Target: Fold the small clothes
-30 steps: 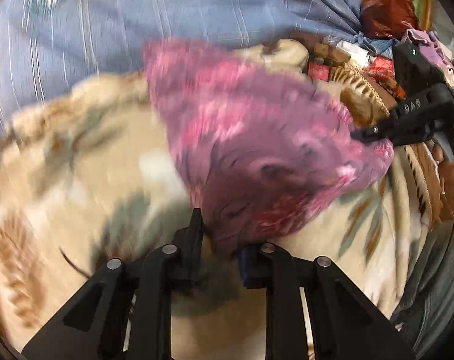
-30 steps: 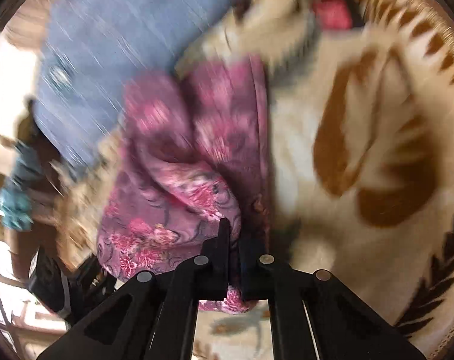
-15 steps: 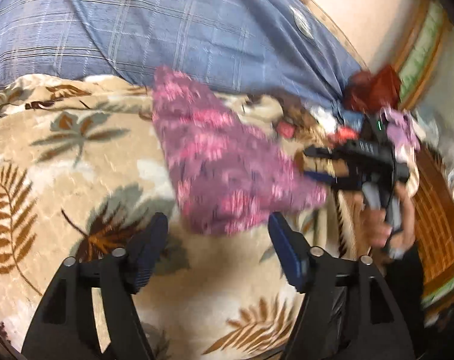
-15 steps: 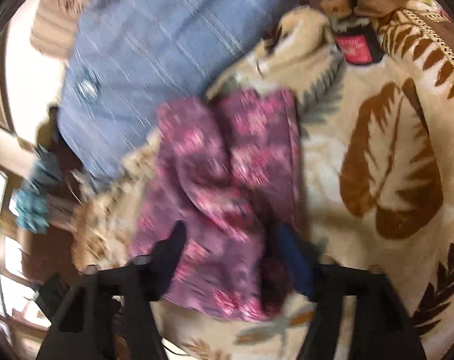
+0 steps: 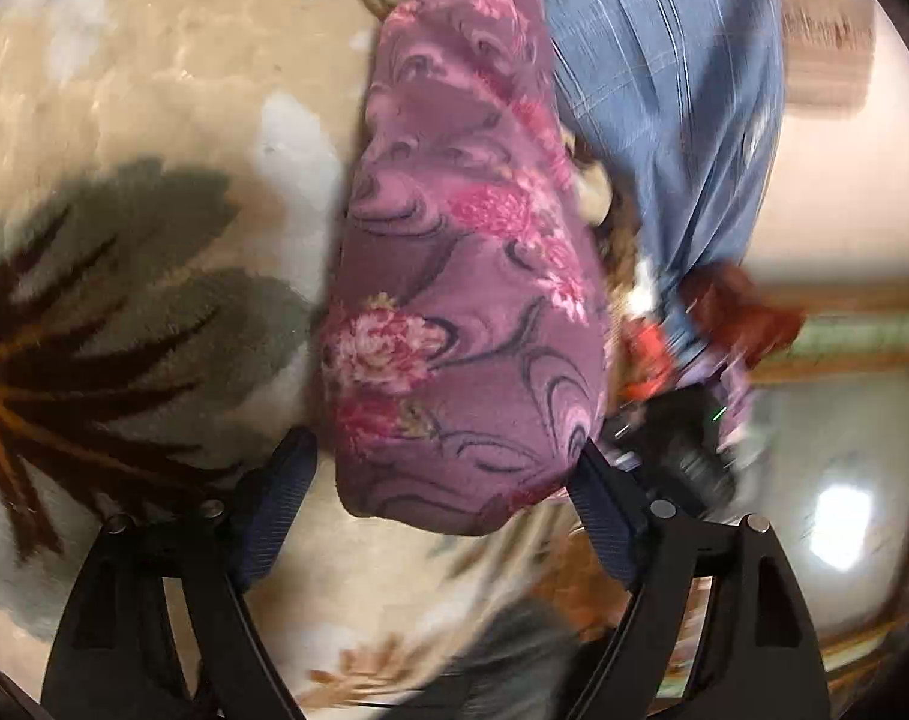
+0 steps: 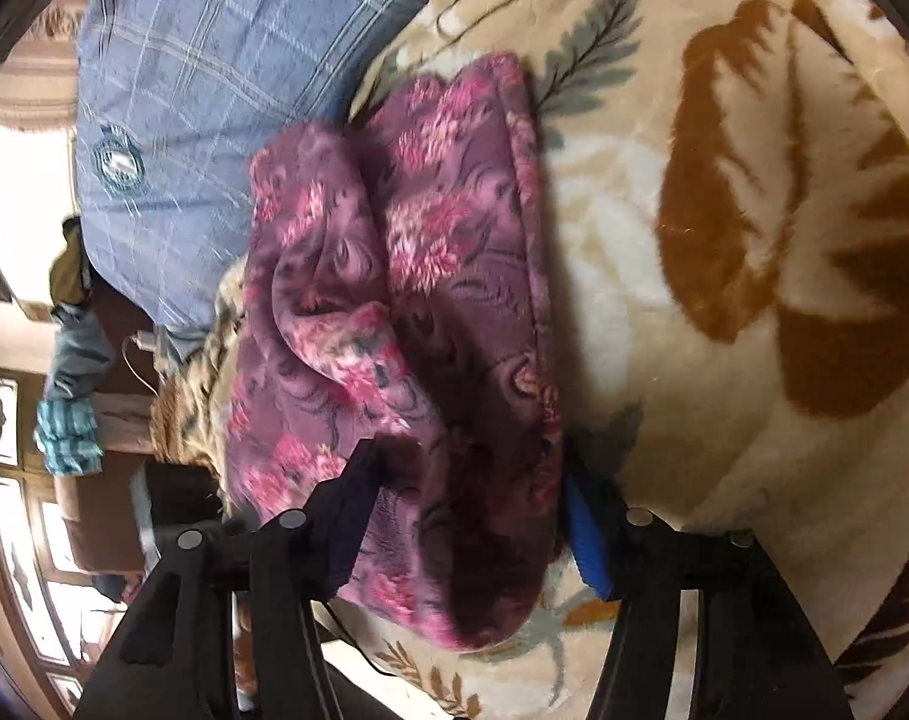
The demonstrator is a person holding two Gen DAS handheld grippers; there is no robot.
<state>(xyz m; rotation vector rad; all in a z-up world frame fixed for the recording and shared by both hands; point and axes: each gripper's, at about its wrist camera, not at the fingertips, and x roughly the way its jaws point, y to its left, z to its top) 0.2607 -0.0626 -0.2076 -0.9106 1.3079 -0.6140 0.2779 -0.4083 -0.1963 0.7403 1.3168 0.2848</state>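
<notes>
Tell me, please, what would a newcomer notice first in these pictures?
The purple floral garment catches the eye first, lying bunched on the beige leaf-patterned blanket. A blue checked pillow lies just behind it. The left gripper and the right gripper each straddle one end of the garment.

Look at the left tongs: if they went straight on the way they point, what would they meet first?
Most likely the purple floral garment, whose near edge lies between the open left tongs, on the leaf-patterned blanket. Depth is unclear.

One purple floral garment (image 5: 472,300) lies on one leaf-patterned blanket (image 5: 154,120). One blue checked pillow (image 6: 214,60) sits beside it.
</notes>
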